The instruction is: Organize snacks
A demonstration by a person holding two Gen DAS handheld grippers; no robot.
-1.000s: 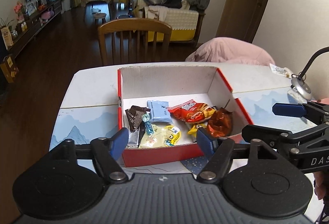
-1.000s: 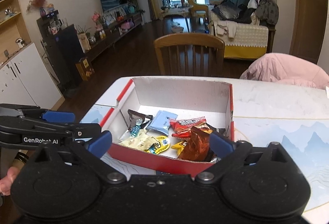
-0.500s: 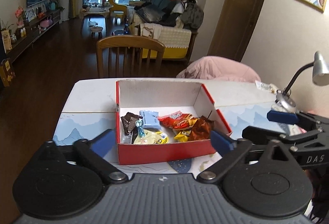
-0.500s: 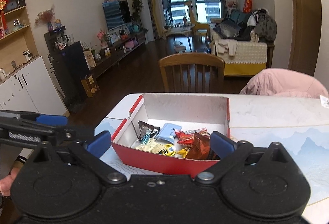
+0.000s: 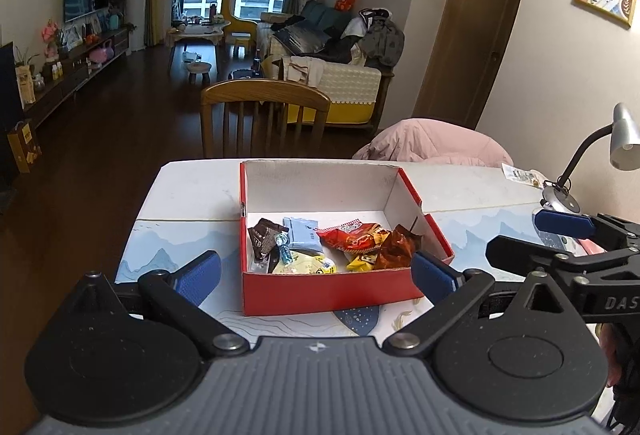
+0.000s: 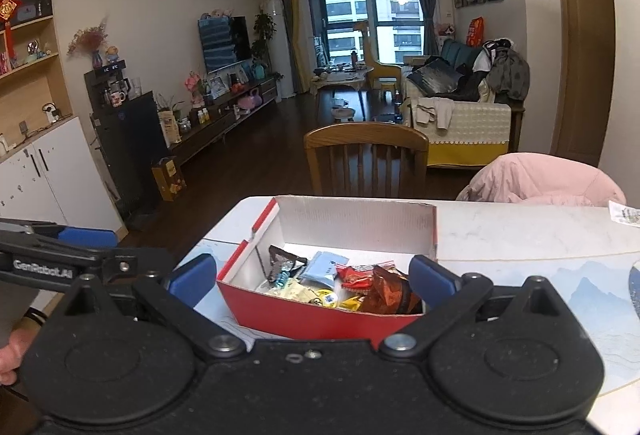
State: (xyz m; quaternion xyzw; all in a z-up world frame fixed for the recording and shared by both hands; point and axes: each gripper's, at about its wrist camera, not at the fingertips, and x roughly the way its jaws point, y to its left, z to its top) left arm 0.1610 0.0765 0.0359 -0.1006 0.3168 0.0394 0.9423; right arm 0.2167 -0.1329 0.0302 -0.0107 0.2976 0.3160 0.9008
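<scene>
The red box (image 5: 332, 291) of snacks (image 5: 332, 245) sat on the table (image 5: 192, 191), dead ahead of both tools. Left tool (image 5: 316, 275) and right tool (image 6: 312, 277) stood spread, empty, equally near, short of its near wall.

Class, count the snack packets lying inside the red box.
7 show in the red box: brown packet, teal candy, pale blue packet, yellow packet, red packet, small yellow packet, amber wrapper. Others may hide underneath.
</scene>
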